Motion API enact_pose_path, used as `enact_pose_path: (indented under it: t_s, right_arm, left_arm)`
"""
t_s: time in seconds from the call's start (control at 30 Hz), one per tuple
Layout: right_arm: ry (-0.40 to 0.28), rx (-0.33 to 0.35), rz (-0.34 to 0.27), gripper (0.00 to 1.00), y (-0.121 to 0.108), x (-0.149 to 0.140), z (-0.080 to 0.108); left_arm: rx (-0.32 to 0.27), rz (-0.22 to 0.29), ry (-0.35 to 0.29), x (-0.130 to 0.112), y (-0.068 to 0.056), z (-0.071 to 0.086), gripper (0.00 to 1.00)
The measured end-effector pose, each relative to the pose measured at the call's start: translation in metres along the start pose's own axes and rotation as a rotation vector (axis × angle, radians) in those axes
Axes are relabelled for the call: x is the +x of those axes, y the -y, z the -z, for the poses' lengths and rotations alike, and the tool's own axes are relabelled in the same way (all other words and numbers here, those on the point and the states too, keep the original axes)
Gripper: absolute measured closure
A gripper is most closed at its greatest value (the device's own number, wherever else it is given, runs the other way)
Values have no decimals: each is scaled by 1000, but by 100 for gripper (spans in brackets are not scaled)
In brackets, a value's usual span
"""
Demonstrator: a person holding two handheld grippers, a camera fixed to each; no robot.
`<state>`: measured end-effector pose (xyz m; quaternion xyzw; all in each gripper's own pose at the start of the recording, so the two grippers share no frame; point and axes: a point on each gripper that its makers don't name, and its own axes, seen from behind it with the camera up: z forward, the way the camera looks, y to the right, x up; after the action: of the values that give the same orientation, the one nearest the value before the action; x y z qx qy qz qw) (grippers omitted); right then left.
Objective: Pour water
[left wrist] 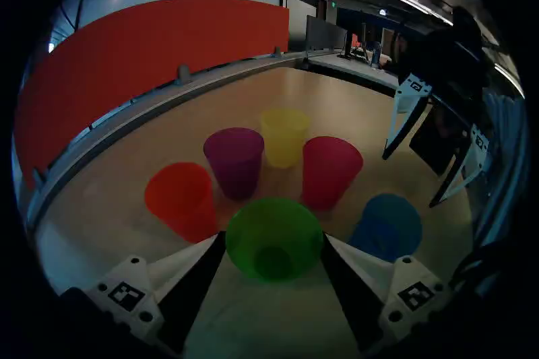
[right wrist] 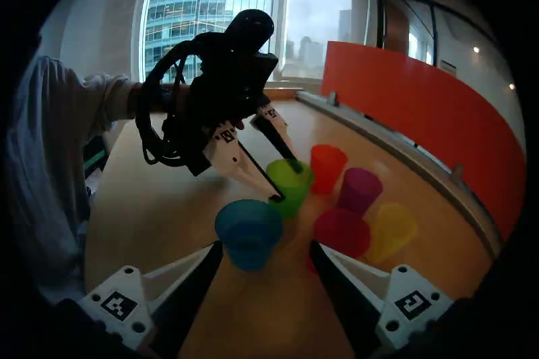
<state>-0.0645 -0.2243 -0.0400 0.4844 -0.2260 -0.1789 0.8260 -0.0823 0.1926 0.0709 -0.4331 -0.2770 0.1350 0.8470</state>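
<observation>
A green cup (left wrist: 273,241) stands upright between the fingers of my left gripper (left wrist: 273,238), which is shut on its sides. The right gripper view shows that left gripper (right wrist: 288,184) clamping the green cup (right wrist: 290,187) from both sides. A blue cup (right wrist: 249,231) stands between the spread fingers of my right gripper (right wrist: 264,246), with a gap on the right side. Seen from the left gripper view, the right gripper (left wrist: 409,181) hangs open above and behind the blue cup (left wrist: 387,224). I cannot tell whether any cup holds water.
Orange-red (left wrist: 180,197), purple (left wrist: 234,160), yellow (left wrist: 284,135) and magenta (left wrist: 329,170) cups cluster behind the green one on the wooden table (left wrist: 337,100). A red partition (left wrist: 148,42) runs along the table's far edge. A person's sleeve (right wrist: 47,157) is at the left.
</observation>
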Motion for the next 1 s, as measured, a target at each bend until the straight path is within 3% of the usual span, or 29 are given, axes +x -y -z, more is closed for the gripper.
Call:
enact_pose_path:
  t_s: [0.23, 0.57, 1.0]
  right_arm:
    - [-1, -2, -1, 0, -1, -1, 1]
    - [-4, 3, -1, 0, -1, 0, 0]
    - [6, 20, 1, 0, 7, -2, -11]
  left_arm:
    - [10, 9, -6, 0, 2, -2, 11]
    - [21, 6, -14, 1, 2, 2, 11]
    - [43, 21, -89, 20, 8, 31, 11]
